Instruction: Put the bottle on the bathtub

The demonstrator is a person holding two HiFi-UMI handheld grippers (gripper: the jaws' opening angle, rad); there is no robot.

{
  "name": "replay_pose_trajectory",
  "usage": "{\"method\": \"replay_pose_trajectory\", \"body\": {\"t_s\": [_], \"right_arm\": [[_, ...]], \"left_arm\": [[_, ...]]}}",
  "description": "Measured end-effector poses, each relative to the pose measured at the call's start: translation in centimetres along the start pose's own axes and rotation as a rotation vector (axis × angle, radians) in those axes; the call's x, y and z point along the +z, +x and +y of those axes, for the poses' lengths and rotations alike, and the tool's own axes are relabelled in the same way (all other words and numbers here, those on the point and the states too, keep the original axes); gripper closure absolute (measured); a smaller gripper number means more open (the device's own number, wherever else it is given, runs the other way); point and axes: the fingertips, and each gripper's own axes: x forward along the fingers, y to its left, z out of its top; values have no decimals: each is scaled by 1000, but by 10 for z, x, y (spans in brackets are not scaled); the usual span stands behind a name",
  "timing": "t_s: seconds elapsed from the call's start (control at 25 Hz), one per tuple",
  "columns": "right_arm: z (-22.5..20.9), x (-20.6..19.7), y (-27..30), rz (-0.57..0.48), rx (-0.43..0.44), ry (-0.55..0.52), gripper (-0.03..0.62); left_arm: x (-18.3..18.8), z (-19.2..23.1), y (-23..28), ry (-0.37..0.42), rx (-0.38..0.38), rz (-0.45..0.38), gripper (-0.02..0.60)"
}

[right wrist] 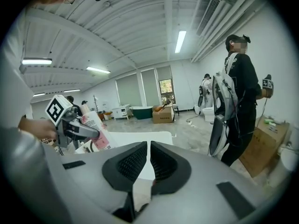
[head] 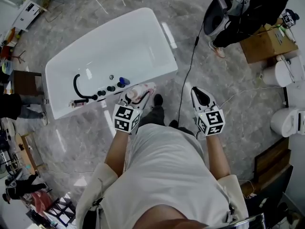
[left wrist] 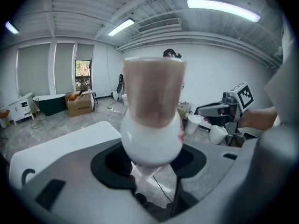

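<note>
Yr left gripper is clamped on the bottle, right gripper pinched closed w/ nothing; seat it upright on bathtub rim, mid-frame.

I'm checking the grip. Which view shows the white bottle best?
The left gripper view: the white round-bodied bottle sits large and central, clamped in the left gripper. The head view shows it small; the right gripper view shows its pink-labelled side, distant.

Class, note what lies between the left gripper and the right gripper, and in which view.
In the head view, the person's dark shoes and a black cable lie between the left gripper, which holds the bottle, and the right gripper.
</note>
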Motion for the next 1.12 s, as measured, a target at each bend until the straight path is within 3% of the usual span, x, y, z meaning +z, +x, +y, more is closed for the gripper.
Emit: {"method": "replay_pose_trajectory", "body": {"t_s": [0.44, 0.76, 1.12], "right_arm": [[-24, 12, 102, 78, -61, 39, 549], [-34, -18, 148, 146, -116, 77, 549], [-57, -41, 192, 207, -143, 112, 549]], "left_arm": [[12, 79, 92, 55, -97, 51, 360], [-18, 110, 153, 83, -181, 118, 360], [-43, 127, 227, 101, -220, 180, 360]]}}
